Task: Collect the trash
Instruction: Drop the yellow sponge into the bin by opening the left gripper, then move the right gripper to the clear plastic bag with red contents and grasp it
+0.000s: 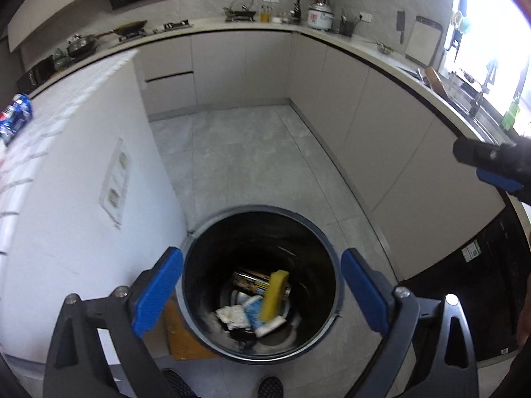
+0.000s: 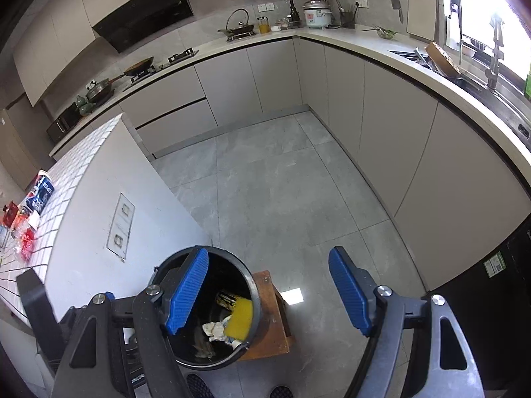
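in the left wrist view the left gripper (image 1: 262,293) hangs over the bin (image 1: 332,255) with its jaws spread wide and nothing between the pads; the gap frames the bin's mouth. down inside lie a yellow sponge (image 1: 273,293), a dark can (image 1: 250,280), a crumpled tissue (image 1: 232,315) and a blue-and-white wrapper (image 1: 262,318), so several pieces of trash are already collected. at the left edge, on the tiled counter (image 1: 66,99), a blue can (image 1: 15,116) lies still uncollected. the right gripper (image 1: 491,165) shows at the right border, only in part. in the right wrist view the right gripper (image 2: 268,293) is open about halfway and empty, its left pad over the bin (image 2: 252,285) and its right pad over bare floor (image 2: 282,182). the bin stands beside a wooden stool (image 2: 275,315) at the foot of the counter (image 2: 99,152). the sponge (image 2: 239,318) leans high among the trash, with the tissue (image 2: 214,328) beside it. on the counter top remain the blue can (image 2: 39,192) and some red wrappers (image 2: 23,242), well apart from the bin. judged from this, the task is partway done: a drop looks complete, and the counter items are left to fetch.
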A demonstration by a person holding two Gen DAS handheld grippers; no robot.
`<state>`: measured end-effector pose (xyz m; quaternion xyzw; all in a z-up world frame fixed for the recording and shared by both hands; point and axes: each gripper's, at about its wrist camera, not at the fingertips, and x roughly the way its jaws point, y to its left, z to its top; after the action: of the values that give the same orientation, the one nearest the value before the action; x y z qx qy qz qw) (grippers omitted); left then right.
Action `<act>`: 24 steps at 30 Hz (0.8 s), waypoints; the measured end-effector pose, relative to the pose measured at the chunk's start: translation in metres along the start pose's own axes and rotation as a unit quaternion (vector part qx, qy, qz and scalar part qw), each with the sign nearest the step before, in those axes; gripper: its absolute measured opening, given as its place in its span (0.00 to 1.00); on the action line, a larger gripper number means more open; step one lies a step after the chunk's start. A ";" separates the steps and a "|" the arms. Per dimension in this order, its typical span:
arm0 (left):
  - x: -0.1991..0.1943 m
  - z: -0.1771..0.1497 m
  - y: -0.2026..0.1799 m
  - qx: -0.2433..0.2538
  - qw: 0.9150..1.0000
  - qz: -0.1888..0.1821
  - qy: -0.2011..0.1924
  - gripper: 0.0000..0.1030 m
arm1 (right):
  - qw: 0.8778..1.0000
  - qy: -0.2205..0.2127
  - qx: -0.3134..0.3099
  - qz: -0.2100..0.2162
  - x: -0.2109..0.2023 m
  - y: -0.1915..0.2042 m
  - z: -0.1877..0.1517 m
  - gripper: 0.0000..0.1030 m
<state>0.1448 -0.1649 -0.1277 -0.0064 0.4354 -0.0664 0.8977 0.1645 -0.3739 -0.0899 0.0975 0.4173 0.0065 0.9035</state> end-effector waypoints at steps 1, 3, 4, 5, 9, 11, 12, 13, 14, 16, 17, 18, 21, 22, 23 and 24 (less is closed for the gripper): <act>-0.006 0.003 0.007 -0.004 1.000 0.005 -0.002 0.94 | 1.000 -0.002 0.000 0.004 0.000 0.004 0.001 0.75; -0.019 0.007 0.024 -0.012 1.000 0.013 -0.015 0.94 | 1.000 -0.005 -0.001 0.013 0.001 0.011 0.005 0.75; -0.023 0.008 0.032 -0.014 0.999 0.020 -0.021 0.94 | 1.000 -0.007 -0.002 0.018 0.000 0.017 0.006 0.75; -0.028 0.011 0.042 -0.018 0.999 0.027 -0.026 0.94 | 1.000 -0.011 -0.006 0.023 0.000 0.024 0.009 0.75; -0.048 0.013 0.085 -0.046 0.996 0.060 -0.045 0.94 | 0.999 -0.014 -0.019 0.039 0.004 0.053 0.012 0.75; -0.057 0.012 0.110 -0.061 0.994 0.078 -0.050 0.94 | 0.998 -0.010 -0.028 0.048 0.008 0.070 0.015 0.75; -0.061 0.011 0.121 -0.069 0.993 0.084 -0.054 0.94 | 0.998 -0.010 -0.032 0.052 0.009 0.079 0.015 0.75; -0.065 0.011 0.133 -0.076 0.991 0.090 -0.056 0.94 | 0.998 -0.012 -0.037 0.055 0.010 0.090 0.015 0.75; -0.070 0.009 0.143 -0.082 0.990 0.097 -0.060 0.94 | 0.997 -0.012 -0.042 0.061 0.011 0.101 0.016 0.75; -0.081 0.007 0.166 -0.094 0.988 0.106 -0.068 0.94 | 0.996 -0.012 -0.052 0.069 0.013 0.121 0.015 0.75; -0.086 0.005 0.174 -0.099 0.987 0.108 -0.072 0.94 | 0.996 -0.013 -0.058 0.073 0.014 0.133 0.015 0.75; -0.092 0.003 0.183 -0.103 0.985 0.111 -0.077 0.94 | 0.995 -0.012 -0.061 0.075 0.015 0.142 0.015 0.75; -0.109 0.003 0.216 -0.110 0.982 0.122 -0.090 0.94 | 0.994 -0.009 -0.068 0.085 0.016 0.176 0.012 0.75; -0.114 0.003 0.229 -0.114 0.981 0.126 -0.093 0.94 | 0.993 -0.008 -0.073 0.089 0.016 0.191 0.012 0.75; -0.119 0.004 0.244 -0.119 0.980 0.130 -0.096 0.94 | 0.993 -0.007 -0.077 0.093 0.016 0.205 0.011 0.75; -0.123 0.006 0.257 -0.122 0.978 0.135 -0.098 0.94 | 0.992 -0.007 -0.081 0.095 0.016 0.215 0.012 0.75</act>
<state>0.1035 0.1044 -0.0459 -0.0634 0.3473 0.1103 0.9291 0.1986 -0.1633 -0.0554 0.0630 0.3980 0.1253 0.9066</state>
